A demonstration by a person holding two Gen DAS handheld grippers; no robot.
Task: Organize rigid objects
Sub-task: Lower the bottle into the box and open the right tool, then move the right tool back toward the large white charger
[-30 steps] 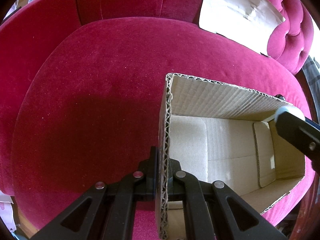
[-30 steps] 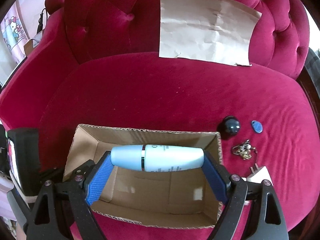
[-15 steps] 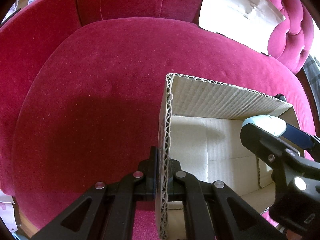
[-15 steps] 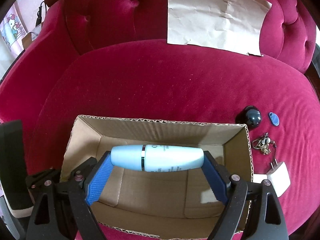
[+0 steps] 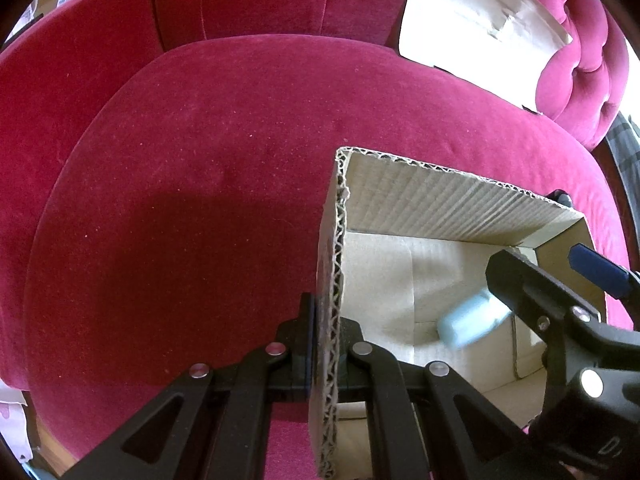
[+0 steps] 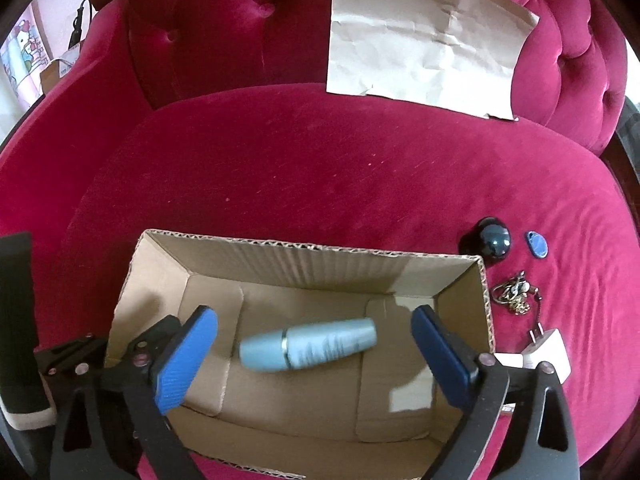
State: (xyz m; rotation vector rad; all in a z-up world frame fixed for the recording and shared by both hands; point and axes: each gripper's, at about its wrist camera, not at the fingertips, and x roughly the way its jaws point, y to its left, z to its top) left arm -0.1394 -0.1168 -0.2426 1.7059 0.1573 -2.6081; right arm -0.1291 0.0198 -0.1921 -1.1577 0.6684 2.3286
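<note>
An open cardboard box [image 6: 304, 258] sits on a red velvet sofa. A pale blue bottle [image 6: 310, 345] lies blurred on the box floor; it also shows in the left wrist view [image 5: 470, 324]. My right gripper [image 6: 314, 350] is open above the box, blue pads either side of the bottle, not touching it. My left gripper [image 5: 326, 336] is shut on the box's left wall [image 5: 332, 280]. The right gripper's body shows in the left wrist view [image 5: 560, 320].
On the seat right of the box lie a dark round ball [image 6: 493, 241], a blue key fob [image 6: 537, 244], a bunch of keys [image 6: 516, 298] and a white plug adapter [image 6: 546, 350]. A brown paper sheet [image 6: 424, 36] leans on the backrest.
My right gripper moved over the box, opened and let go of the blue bottle, which dropped to the box floor. My left gripper stayed clamped on the box wall.
</note>
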